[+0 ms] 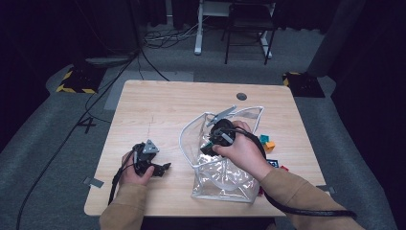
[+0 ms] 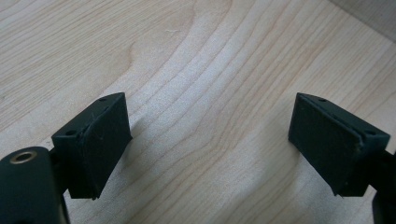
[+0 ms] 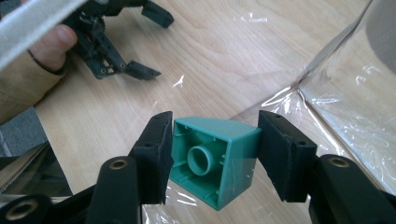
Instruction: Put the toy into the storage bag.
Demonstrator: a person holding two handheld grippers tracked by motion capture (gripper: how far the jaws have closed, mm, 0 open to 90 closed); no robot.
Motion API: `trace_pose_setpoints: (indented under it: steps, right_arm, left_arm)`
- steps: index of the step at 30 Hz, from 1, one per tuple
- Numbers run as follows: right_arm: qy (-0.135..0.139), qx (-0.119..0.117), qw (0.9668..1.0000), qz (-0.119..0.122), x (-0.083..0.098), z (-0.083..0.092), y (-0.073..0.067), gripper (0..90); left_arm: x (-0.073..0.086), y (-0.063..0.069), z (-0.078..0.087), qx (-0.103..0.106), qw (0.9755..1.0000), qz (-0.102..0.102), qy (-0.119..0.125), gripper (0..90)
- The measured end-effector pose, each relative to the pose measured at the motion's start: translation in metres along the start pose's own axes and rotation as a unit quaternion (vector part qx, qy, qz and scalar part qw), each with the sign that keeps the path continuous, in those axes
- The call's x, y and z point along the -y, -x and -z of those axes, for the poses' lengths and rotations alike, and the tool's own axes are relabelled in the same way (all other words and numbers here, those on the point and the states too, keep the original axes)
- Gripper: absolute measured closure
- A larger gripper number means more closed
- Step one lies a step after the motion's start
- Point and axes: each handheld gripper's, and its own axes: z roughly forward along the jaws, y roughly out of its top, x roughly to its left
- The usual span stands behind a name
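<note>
A teal-green hollow toy block [image 3: 212, 158] sits between the pads of my right gripper [image 3: 212, 127], which is shut on it, its open underside facing the camera. In the high view my right gripper [image 1: 208, 146] reaches down into the mouth of a clear plastic zip bag [image 1: 225, 182] lying on the wooden table [image 1: 163, 105]. My left gripper [image 1: 163, 168] rests low on the table left of the bag, its jaws wide open over bare wood [image 2: 208, 126]. It shows from the right gripper view too, as the left gripper [image 3: 126, 46] in a hand.
A few loose blocks lie right of the bag: a teal block [image 1: 264, 139], an orange block [image 1: 270, 145] and a red block [image 1: 284, 168]. The bag's white zip rim [image 1: 183, 139] stands up around my right gripper. Cables trail off the table's near edge.
</note>
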Motion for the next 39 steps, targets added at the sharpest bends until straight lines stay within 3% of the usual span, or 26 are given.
trace_pose_setpoints:
  steps: [9,12,13,19,25,28,31,39]
  right_arm:
    - [-0.015,-0.009,0.9998,-0.006,0.002,-0.002,0.0,44.1]
    - [0.005,-0.011,0.9999,-0.01,0.001,0.001,0.0,35.5]
    - [0.023,-0.017,0.9995,-0.009,-0.001,0.005,0.0,32.9]
    - [0.073,-0.025,0.997,0.006,-0.005,0.02,-0.002,31.9]
    - [0.132,-0.02,0.9909,0.016,-0.006,0.047,-0.002,32.9]
    - [0.142,-0.017,0.9895,0.014,-0.005,0.054,0.0,33.1]
    - [0.169,-0.008,0.9855,0.011,-0.002,0.073,0.004,33.4]
    - [0.186,0.012,0.9824,0.002,0.011,0.096,0.014,33.4]
  left_arm:
    - [0.0,0.0,0.0,0.0,1.0,0.001,0.0,13.1]
    - [0.0,0.0,0.0,0.0,1.0,0.001,0.0,13.2]
    - [0.0,0.0,0.0,0.001,1.0,0.001,0.0,13.2]
    - [0.0,0.0,0.0,0.001,1.0,0.002,0.0,13.2]
    - [0.0,0.0,0.0,0.0,1.0,0.002,0.0,13.2]
    - [0.0,0.0,0.0,0.0,1.0,0.001,0.0,13.2]
    - [0.0,0.0,0.0,0.0,1.0,0.001,0.0,13.3]
    - [0.0,0.0,0.0,-0.002,1.0,0.0,0.0,13.3]
